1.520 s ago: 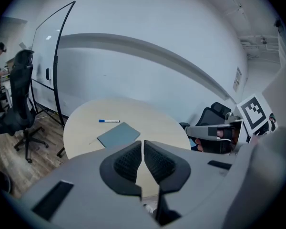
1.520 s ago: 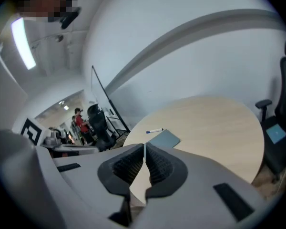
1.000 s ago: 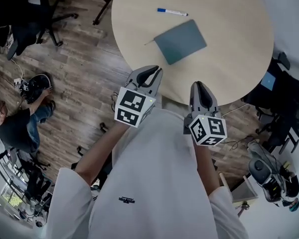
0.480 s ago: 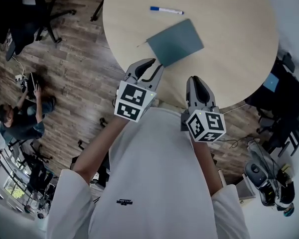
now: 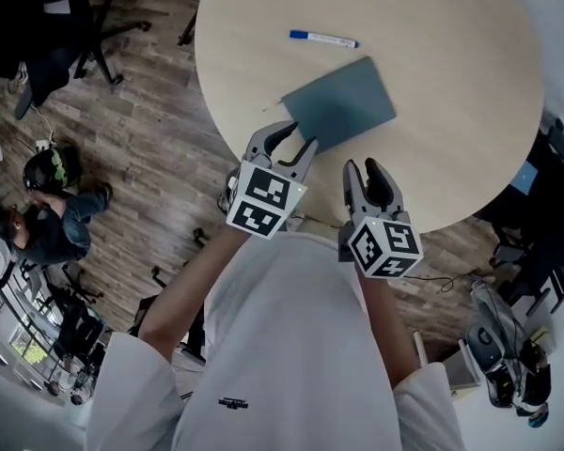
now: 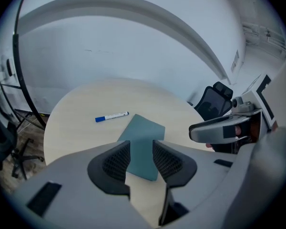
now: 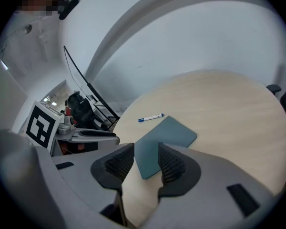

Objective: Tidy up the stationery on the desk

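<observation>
Nothing tidied yet: slate-blue flat notebook [image 5: 343,111] nr near edge of round beige table [image 5: 451,64], blue-capped white marker pen [image 5: 324,38] beyond it; left gripper [image 5: 287,139] and right gripper [image 5: 365,178] at that edge, jaws narrowly apart, empty.

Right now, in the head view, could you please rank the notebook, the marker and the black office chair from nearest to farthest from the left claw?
From the left claw:
1. Teal notebook, on the table just ahead.
2. Marker, farther along the table, beyond the notebook.
3. Black office chair, on the floor far to the left.
</observation>
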A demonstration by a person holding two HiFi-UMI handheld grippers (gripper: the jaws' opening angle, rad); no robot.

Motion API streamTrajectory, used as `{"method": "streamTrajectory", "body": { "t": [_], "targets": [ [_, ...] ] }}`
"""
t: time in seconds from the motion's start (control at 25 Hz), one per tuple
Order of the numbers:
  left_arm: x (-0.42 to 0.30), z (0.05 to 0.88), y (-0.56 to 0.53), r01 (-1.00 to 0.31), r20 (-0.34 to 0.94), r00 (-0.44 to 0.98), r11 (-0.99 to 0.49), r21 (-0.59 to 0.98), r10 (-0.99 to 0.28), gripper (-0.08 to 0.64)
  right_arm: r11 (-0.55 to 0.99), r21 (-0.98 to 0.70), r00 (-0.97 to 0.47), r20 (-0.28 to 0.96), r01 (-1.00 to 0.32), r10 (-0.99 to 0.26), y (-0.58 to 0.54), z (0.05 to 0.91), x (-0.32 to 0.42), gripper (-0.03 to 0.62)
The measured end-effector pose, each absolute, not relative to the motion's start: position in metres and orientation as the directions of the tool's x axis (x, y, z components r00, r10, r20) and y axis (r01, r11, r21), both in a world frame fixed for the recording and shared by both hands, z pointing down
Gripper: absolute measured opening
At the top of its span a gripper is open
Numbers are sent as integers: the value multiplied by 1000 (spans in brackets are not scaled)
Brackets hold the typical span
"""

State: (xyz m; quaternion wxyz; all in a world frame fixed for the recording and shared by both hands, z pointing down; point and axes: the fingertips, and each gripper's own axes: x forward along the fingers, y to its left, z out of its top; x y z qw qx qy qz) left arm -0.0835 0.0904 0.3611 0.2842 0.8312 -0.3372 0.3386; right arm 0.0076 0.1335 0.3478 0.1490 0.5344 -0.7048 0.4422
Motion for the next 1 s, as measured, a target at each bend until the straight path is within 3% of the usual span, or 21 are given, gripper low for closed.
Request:
{"method": "streamTrajectory", "body": {
  "t": [0.28,1.0],
  "targets": [
    [-89,396,61,-771,773,502,-605,198,-387,141,-29,-429,-327,729,-903,-601,114,388,15,152],
    [-85,477,26,-698,811,509,-690,193,-288,161,-309,-474,-249,795,-825,-554,102,467,21,152]
  ]
}}
